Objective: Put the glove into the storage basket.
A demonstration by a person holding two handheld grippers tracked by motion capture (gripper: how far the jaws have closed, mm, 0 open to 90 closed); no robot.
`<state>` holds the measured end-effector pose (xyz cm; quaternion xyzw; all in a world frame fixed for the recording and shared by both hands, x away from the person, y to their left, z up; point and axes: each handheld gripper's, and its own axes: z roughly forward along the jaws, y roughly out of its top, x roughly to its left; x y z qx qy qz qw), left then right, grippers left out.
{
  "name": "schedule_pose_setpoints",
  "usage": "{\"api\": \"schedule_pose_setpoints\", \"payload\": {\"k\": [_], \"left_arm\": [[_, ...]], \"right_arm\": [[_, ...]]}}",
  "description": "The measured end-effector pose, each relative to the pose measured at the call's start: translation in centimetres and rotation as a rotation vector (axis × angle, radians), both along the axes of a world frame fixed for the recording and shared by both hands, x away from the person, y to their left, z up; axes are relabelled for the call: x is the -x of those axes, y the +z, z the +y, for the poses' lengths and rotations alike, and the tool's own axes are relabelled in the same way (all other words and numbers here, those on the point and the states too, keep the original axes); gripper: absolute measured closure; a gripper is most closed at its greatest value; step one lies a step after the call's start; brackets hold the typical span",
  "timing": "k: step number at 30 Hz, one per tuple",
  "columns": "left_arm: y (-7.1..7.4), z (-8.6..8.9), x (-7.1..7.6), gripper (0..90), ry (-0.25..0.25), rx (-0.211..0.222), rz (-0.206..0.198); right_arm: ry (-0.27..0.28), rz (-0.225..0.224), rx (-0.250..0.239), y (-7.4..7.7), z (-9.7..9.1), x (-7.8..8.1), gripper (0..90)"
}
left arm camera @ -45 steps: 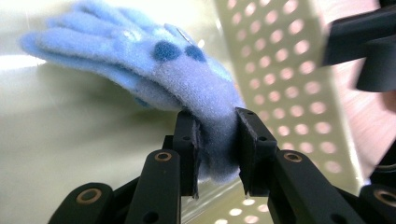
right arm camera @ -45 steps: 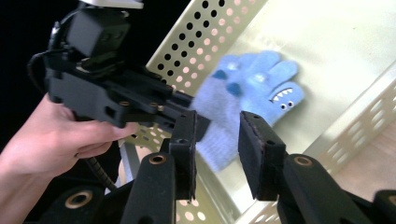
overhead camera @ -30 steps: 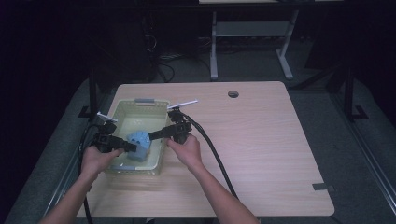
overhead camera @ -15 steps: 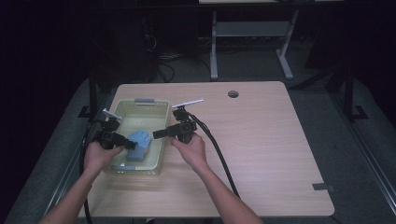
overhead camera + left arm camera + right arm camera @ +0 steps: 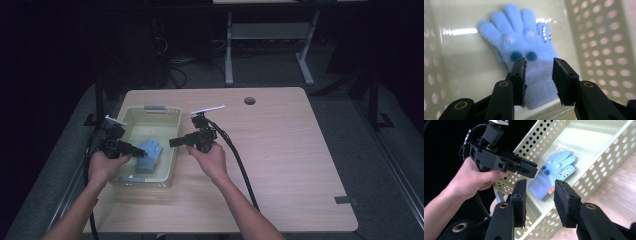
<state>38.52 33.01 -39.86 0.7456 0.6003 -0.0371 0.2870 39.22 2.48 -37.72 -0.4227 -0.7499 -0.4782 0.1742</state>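
A light blue knitted glove (image 5: 147,152) lies flat on the floor of a pale green perforated basket (image 5: 150,131) at the table's left. My left gripper (image 5: 137,151) hangs just above the glove's grey-blue cuff. In the left gripper view the glove (image 5: 524,37) lies fingers away from me, and the left gripper (image 5: 539,72) has just been opening; its pads stand apart over the cuff without pressing it. My right gripper (image 5: 172,142) is open and empty over the basket's right rim. From the right gripper (image 5: 540,195) I look down at the glove (image 5: 556,172) and the left gripper (image 5: 532,170).
The basket's right wall (image 5: 599,162) stands between the right gripper and the glove. Bare wooden tabletop (image 5: 280,150) stretches right of the basket, with a cable hole (image 5: 249,100) at the back and a grey tape strip (image 5: 346,200) near the front right. Black cables trail from both grippers.
The right gripper has drawn back to the right, away from the glove toward the basket's rim. The left hand has stayed over the glove, which now rests on the basket floor.
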Motion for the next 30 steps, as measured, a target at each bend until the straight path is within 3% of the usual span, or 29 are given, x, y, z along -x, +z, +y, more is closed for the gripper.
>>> {"api": "schedule_pose_setpoints", "payload": {"k": [4,8,15,26,30], "left_arm": [[0.5,0.2,0.4,59.5,-0.017,0.021,-0.030],[1.1,0.3,0.7,57.0,-0.012,0.078,-0.059],[2.2,-0.7,1.1,51.7,-0.023,0.118,-0.122],[2.8,-2.5,1.0,45.4,-0.046,0.178,-0.146],[2.9,-3.0,0.8,43.6,-0.051,0.178,-0.151]], "right_arm": [[-0.014,0.007,-0.008,-0.1,-0.7,0.2,60.9],[-0.020,0.008,-0.017,-0.1,-1.4,0.2,59.0],[-0.034,0.006,-0.022,0.1,-2.7,0.0,55.6],[-0.053,0.001,-0.030,0.3,-5.0,0.1,52.9],[-0.064,0.007,-0.035,0.3,-6.1,0.0,51.5]]}}
